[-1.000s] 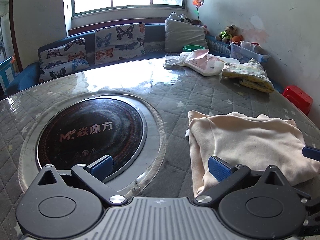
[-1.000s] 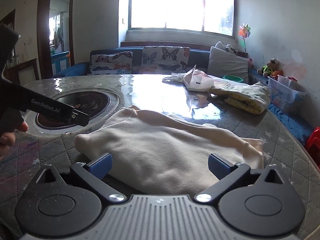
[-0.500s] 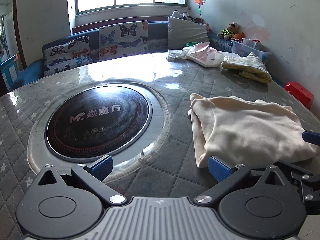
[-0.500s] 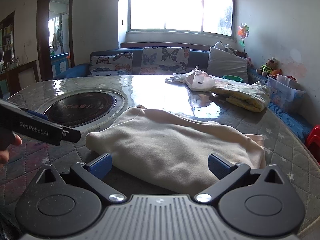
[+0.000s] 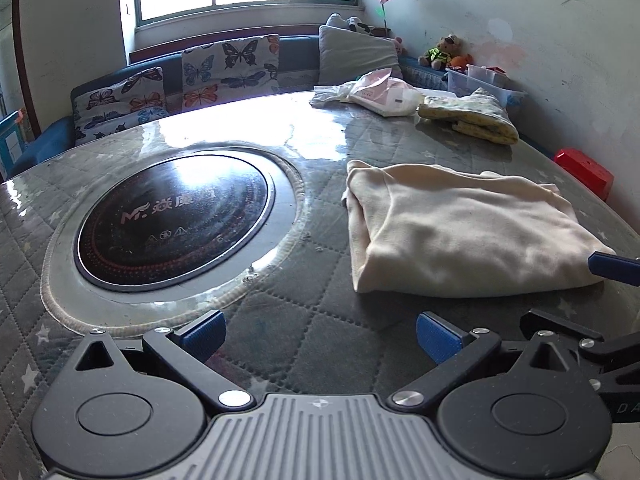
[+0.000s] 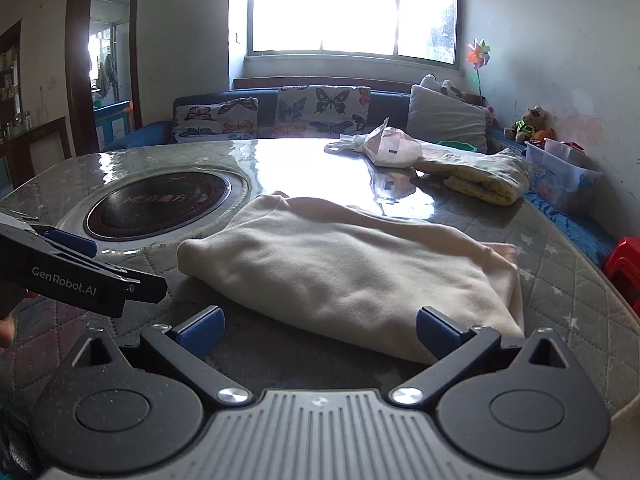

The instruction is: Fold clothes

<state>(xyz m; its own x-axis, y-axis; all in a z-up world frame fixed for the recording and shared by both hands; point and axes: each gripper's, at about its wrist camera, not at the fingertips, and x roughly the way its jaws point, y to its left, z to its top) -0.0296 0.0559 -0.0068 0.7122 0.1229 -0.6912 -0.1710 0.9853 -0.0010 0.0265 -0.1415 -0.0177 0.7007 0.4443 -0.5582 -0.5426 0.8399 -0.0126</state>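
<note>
Cream cotton garment, folded into a thick soft rectangle, lies on the grey quilted tabletop just right of the round black induction plate. It looks light and limp; an edge or corner would grip best. Left gripper and right gripper both stand wide and empty, drawn further back than a second ago.

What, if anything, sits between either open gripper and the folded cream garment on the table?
Nothing visible does. The right gripper faces the folded cream garment directly, its near edge just ahead of the open jaws. The left gripper has only bare quilted table cover between it and the garment.
</note>
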